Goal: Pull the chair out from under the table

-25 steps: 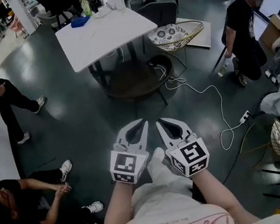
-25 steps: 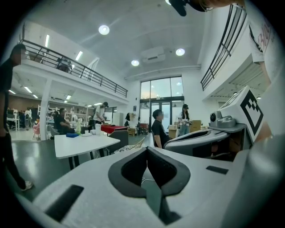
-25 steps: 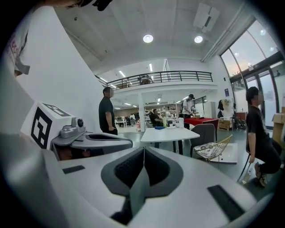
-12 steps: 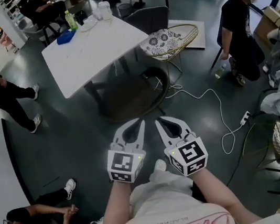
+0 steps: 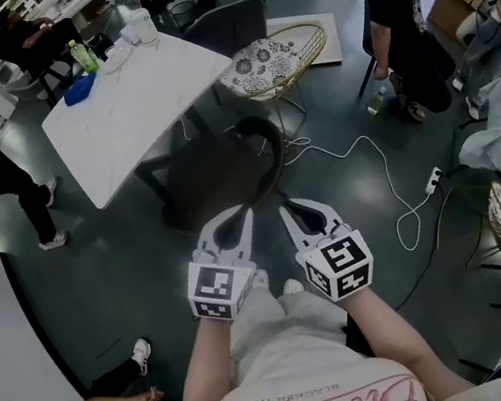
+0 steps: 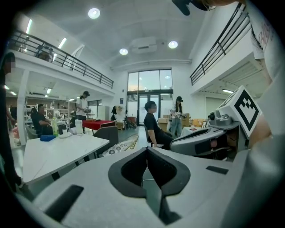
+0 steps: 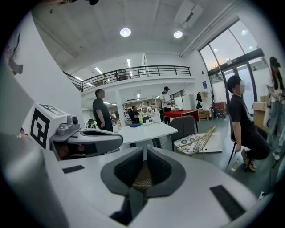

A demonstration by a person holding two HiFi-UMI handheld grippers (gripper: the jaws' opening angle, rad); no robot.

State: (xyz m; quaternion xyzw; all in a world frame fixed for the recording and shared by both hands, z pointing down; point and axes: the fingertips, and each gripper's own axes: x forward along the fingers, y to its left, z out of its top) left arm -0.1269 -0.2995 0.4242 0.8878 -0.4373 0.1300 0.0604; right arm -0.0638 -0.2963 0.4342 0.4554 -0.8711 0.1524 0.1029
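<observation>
Left tongs (image 5: 244, 210) and right tongs (image 5: 284, 206) closed, empty; dark chair (image 5: 217, 172) facing upper-left under white table (image 5: 122, 112).

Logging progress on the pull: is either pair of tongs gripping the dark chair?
No, the left tongs and right tongs are both shut with nothing between them, and neither holds the chair.

Pink upside-down script "Blackace" on the person's shirt (image 5: 312, 396)
</observation>
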